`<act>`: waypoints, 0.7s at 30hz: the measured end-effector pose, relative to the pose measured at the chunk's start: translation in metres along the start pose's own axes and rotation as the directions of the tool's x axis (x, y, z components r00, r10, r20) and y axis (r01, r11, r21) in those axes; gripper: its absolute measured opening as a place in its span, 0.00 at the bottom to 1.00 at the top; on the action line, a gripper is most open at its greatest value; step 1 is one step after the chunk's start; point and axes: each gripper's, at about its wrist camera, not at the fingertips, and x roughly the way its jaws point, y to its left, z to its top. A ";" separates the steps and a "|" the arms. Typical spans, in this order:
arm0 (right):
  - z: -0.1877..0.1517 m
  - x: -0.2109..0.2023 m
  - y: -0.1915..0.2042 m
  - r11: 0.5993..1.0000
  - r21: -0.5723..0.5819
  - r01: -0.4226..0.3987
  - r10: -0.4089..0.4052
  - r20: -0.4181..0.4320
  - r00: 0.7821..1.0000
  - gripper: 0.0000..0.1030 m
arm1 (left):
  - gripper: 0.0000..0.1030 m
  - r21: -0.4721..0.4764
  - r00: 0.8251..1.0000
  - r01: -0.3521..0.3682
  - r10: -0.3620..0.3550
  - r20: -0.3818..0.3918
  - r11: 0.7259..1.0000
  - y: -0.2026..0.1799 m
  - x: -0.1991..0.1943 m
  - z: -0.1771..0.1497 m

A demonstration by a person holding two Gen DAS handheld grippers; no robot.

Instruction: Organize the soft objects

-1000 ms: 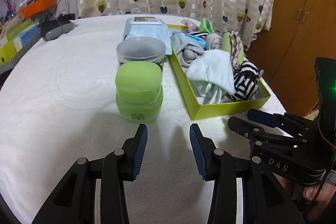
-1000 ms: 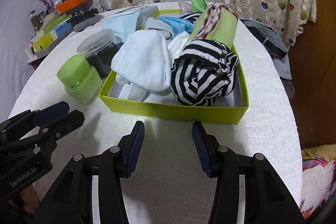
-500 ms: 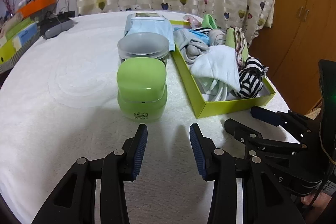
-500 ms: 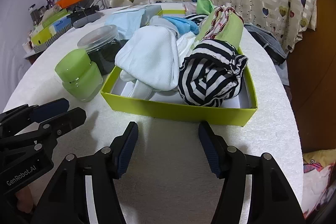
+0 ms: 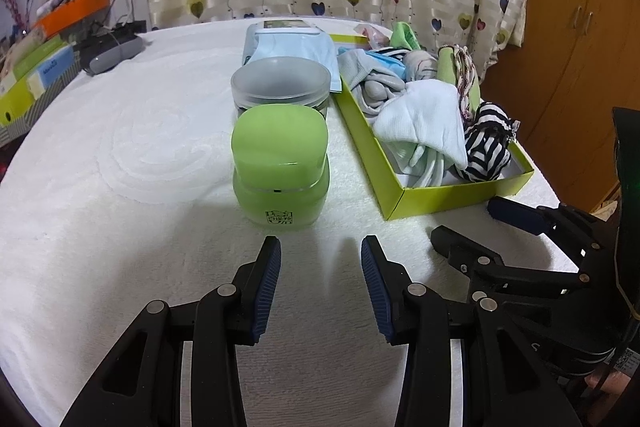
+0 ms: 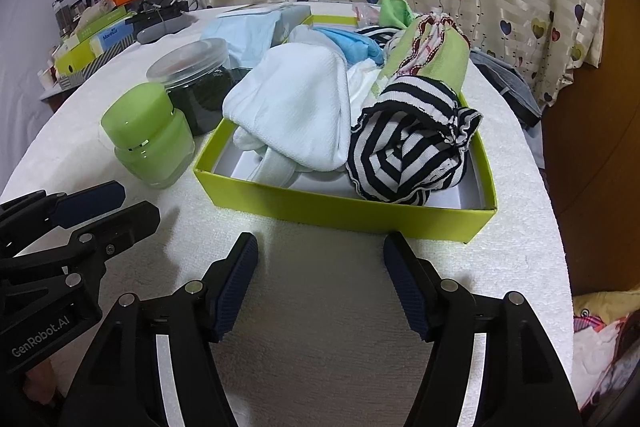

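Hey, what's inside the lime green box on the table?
The lime green box holds a black-and-white striped bundle, a white cloth, and blue, grey and green fabrics behind. Whatever lies beneath the pile is hidden.

Both the left gripper (image 5: 321, 245) and the right gripper (image 6: 320, 241) are black plastic with silver screws and ribbed blue pads (image 6: 236, 283); white "GenRobot.AI" lettering marks one.

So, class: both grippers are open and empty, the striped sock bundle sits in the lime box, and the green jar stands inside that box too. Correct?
Not quite. In the right wrist view the green jar stands on the white tablecloth, outside the lime box. The rest holds.
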 end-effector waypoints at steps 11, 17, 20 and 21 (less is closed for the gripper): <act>0.000 0.000 0.001 1.000 -0.004 0.005 -0.005 -0.001 1.000 0.65 | 0.39 0.009 1.000 -0.005 0.005 0.000 1.000 0.001 0.000 -0.001; 0.000 0.000 0.001 1.000 -0.003 0.003 -0.003 -0.001 1.000 0.65 | 0.39 0.012 1.000 -0.006 0.006 0.000 1.000 0.001 0.000 -0.001; 0.000 0.000 0.001 1.000 -0.003 0.004 -0.004 -0.001 1.000 0.65 | 0.39 0.017 1.000 -0.010 0.010 0.003 1.000 0.000 -0.002 -0.001; 0.000 0.000 0.001 1.000 -0.003 0.004 -0.004 -0.001 1.000 0.65 | 0.39 0.016 1.000 -0.008 0.008 0.004 1.000 0.000 -0.003 -0.001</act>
